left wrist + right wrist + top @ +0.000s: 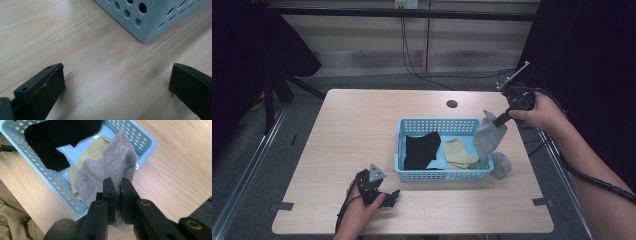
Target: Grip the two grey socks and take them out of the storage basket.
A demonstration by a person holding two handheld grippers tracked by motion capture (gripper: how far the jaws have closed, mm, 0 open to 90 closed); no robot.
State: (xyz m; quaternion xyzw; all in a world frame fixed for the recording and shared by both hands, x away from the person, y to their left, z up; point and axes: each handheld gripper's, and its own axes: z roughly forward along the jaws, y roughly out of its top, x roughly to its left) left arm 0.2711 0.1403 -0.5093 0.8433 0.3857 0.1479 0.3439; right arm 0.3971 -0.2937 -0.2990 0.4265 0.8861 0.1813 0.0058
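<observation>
Wooden table [362, 130], blue basket [437, 124] mid-right holding black sock [419, 150] and beige sock [457, 151]. Right gripper [117, 186] pinches grey sock [110, 173], hanging over basket's right end. Left gripper [116, 82] jaws apart, near basket's corner.

No legible text, labels, brands, numbers or signs in any view. Small white tag on rim of blue basket [147, 143] in right gripper view, beside grey sock [110, 167]: too small to read.
</observation>
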